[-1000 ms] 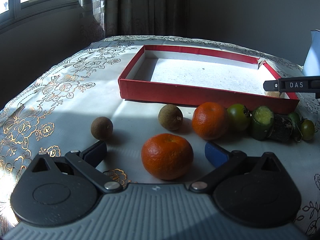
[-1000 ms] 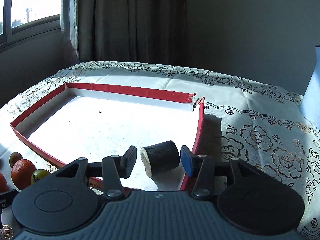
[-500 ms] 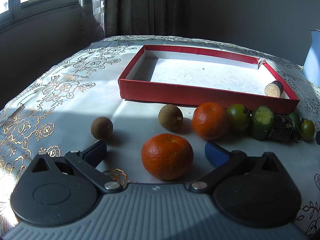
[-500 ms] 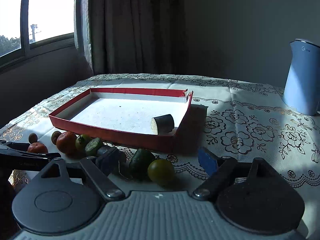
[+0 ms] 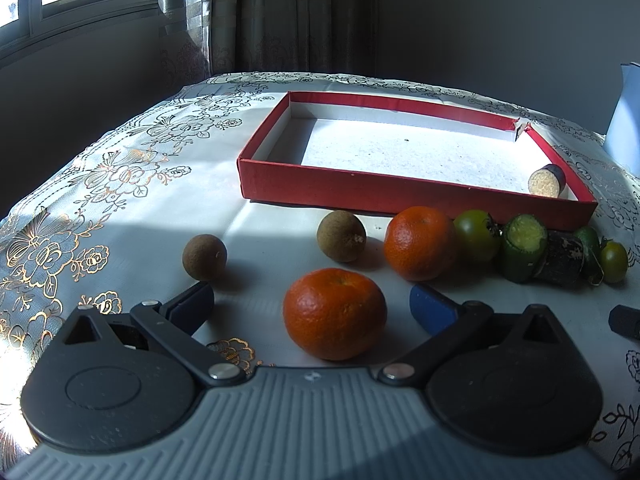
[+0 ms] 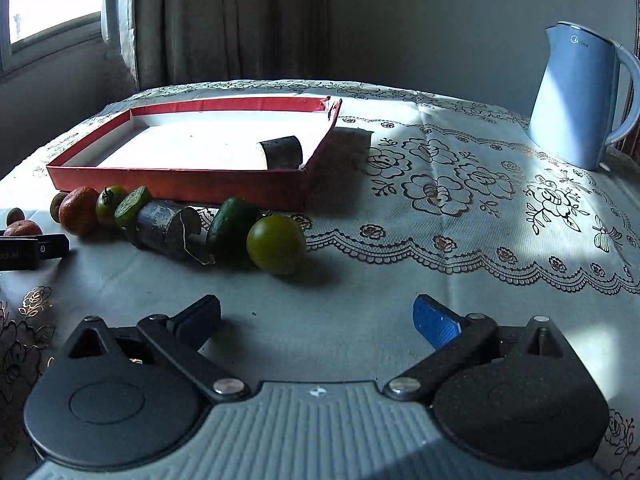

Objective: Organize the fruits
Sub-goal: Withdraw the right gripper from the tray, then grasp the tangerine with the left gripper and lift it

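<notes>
Fruits on a cloth-covered bench (image 6: 400, 280), seen from both wrist cameras. A short dark-skinned cane piece (image 5: 547, 180) lies on its side in the near right corner of the red tray (image 5: 400, 192), its long axis running near-left to far-right and its pale cut end facing the near left; in the right wrist view the same piece (image 6: 282, 153) lies close to the tray's right wall (image 6: 320, 148). In front of the tray's near wall a row of fruits runs left to right: a brown round fruit (image 5: 341, 235), an orange (image 5: 419, 243), a green tomato (image 5: 477, 235), a cut green piece (image 5: 522, 246) with its pale face turned up and to the near side, a dark cylinder (image 5: 562, 258) lying along the row, a dark green fruit (image 6: 231, 226), and a second green tomato (image 6: 276, 244) at the right end. A second brown round fruit (image 5: 204, 257) sits apart at the left, and a second orange (image 5: 335, 313) sits nearest of all. The left tool (image 5: 312, 308) is released, its jaws spread wide on either side of this near orange without touching it. The right tool (image 6: 316, 320) is likewise released, jaws wide apart over bare cloth, near the right-end tomato. A pale blue kettle (image 6: 580, 96) stands far right.
</notes>
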Tool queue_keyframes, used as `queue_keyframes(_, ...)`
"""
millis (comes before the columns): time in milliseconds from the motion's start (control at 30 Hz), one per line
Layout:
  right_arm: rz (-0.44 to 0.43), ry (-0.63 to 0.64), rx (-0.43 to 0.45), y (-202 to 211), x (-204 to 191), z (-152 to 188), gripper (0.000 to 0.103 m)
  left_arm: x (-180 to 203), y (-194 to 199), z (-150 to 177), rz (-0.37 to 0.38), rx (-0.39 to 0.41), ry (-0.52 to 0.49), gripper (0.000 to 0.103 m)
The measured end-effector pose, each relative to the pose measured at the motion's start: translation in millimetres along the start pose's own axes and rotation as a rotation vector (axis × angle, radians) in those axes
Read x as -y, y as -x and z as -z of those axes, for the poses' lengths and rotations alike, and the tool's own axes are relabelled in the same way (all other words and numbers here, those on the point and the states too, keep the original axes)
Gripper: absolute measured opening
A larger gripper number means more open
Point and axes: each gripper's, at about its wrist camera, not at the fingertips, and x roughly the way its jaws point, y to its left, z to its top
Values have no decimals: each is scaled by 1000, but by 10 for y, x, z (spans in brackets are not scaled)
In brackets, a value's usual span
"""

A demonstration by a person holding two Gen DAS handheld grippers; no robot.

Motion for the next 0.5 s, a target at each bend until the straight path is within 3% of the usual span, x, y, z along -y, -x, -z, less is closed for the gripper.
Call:
queue_keyframes(267,-11,-14,-4,-6,12,-3,103,-64,292,50,-35,119,-13,103)
queue_keyframes(500,-19,-22,-1,-9,25,-2,103,-3,316,21,-13,98,-43,97)
